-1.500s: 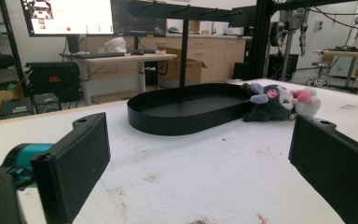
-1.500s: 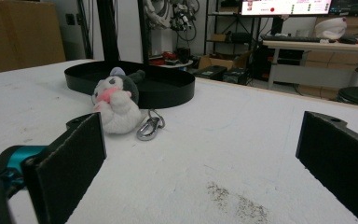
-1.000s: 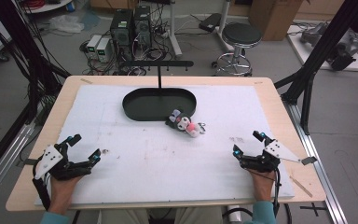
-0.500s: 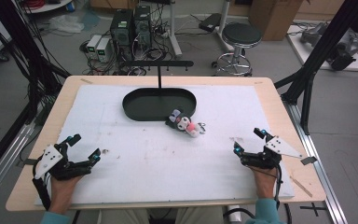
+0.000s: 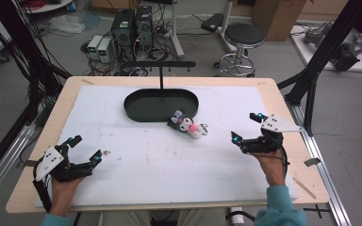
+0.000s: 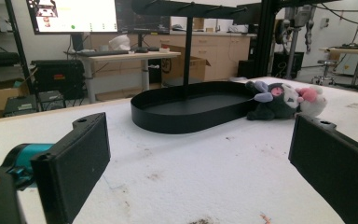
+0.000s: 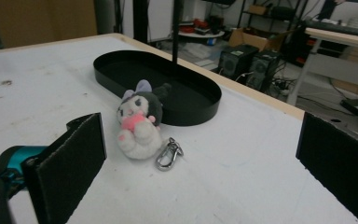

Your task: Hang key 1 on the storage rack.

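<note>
White surface held a plush beside the tray, untouched; your left gripper and right gripper gaped empty.

Around my bench: wooden table with a white mat over most of it, the mat scuffed and stained. A small pale scrap lies on the mat near the front left. A thin wooden stick lies on the bare wood at the front right, near a grey tab at the table's edge.

Floor beyond the far edge: two black PC towers, two small white boxes beside them, tangled cables, a black round stool, and a cardboard box. A black frame strut slants up at my right.

Left gripper view: lit monitor above a desk.
</note>
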Tool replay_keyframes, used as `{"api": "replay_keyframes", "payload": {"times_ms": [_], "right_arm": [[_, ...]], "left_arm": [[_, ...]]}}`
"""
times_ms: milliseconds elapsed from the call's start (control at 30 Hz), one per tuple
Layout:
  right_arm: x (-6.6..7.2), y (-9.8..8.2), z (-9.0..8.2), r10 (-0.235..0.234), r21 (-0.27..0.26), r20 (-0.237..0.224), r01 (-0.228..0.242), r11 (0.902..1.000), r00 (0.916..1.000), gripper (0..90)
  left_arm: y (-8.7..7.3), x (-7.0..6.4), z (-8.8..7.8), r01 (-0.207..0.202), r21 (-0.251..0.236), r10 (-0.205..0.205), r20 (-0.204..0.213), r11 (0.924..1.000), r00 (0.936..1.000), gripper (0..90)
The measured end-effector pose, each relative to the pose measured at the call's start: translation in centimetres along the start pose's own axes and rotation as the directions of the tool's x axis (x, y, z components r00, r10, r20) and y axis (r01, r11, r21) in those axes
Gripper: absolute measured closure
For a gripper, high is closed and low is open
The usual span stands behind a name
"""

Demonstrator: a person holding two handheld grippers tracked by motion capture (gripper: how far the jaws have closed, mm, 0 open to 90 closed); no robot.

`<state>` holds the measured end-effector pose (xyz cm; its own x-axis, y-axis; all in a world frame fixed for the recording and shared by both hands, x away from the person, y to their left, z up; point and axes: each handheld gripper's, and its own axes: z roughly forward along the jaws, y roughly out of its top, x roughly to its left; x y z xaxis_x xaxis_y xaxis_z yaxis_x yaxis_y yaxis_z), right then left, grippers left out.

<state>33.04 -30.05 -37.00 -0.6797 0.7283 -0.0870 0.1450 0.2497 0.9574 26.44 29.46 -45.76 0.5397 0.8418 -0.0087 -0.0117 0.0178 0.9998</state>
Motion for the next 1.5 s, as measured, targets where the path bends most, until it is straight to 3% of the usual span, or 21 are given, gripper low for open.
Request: {"api": "replay_keyframes", "payload": {"times_ms": [100, 400, 633, 833, 1000, 1167, 1367, 1500], "right_arm": [[0.0, 1.2, 0.8, -0.025, 0.027, -0.025, 0.026, 0.9993, 0.9994, 0.7], [-0.2, 4.0, 3.6, -0.035, 0.124, -0.134, 0.052, 0.9909, 0.9903, 0.7], [0.1, 5.3, 5.4, -0.073, 0.199, -0.166, 0.106, 0.9743, 0.9835, 0.7], [0.6, 6.1, 6.9, -0.118, 0.261, -0.212, 0.173, 0.9496, 0.9701, 0.7], [0.8, 6.9, 8.2, -0.119, 0.291, -0.245, 0.190, 0.9378, 0.9621, 0.8], [1.3, 7.1, 9.8, -0.121, 0.336, -0.275, 0.213, 0.9175, 0.9538, 0.7], [2.1, 6.9, 11.8, -0.126, 0.391, -0.315, 0.250, 0.8858, 0.9406, 0.8], [2.5, 6.7, 12.7, -0.125, 0.419, -0.320, 0.259, 0.8701, 0.9391, 0.7]], "left_arm": [[0.0, 0.0, 0.0, 0.001, 0.001, -0.001, 0.000, 1.0000, 1.0000, 5.7], [0.0, 0.0, 0.0, 0.000, 0.004, 0.000, -0.001, 1.0000, 1.0000, 5.7], [0.0, 0.0, 0.0, 0.000, 0.004, 0.000, -0.001, 1.0000, 1.0000, 5.7], [0.0, 0.0, 0.0, 0.001, 0.005, -0.001, -0.001, 1.0000, 1.0000, 5.8], [0.0, 0.0, 0.0, 0.001, 0.005, -0.001, 0.000, 1.0000, 1.0000, 5.8], [0.0, 0.0, 0.0, 0.001, 0.006, -0.001, 0.000, 1.0000, 1.0000, 5.7], [0.0, 0.0, 0.0, 0.002, 0.005, -0.002, 0.001, 1.0000, 1.0000, 5.7], [0.0, 0.0, 0.0, 0.001, 0.006, -0.001, 0.000, 1.0000, 1.0000, 5.8]]}}
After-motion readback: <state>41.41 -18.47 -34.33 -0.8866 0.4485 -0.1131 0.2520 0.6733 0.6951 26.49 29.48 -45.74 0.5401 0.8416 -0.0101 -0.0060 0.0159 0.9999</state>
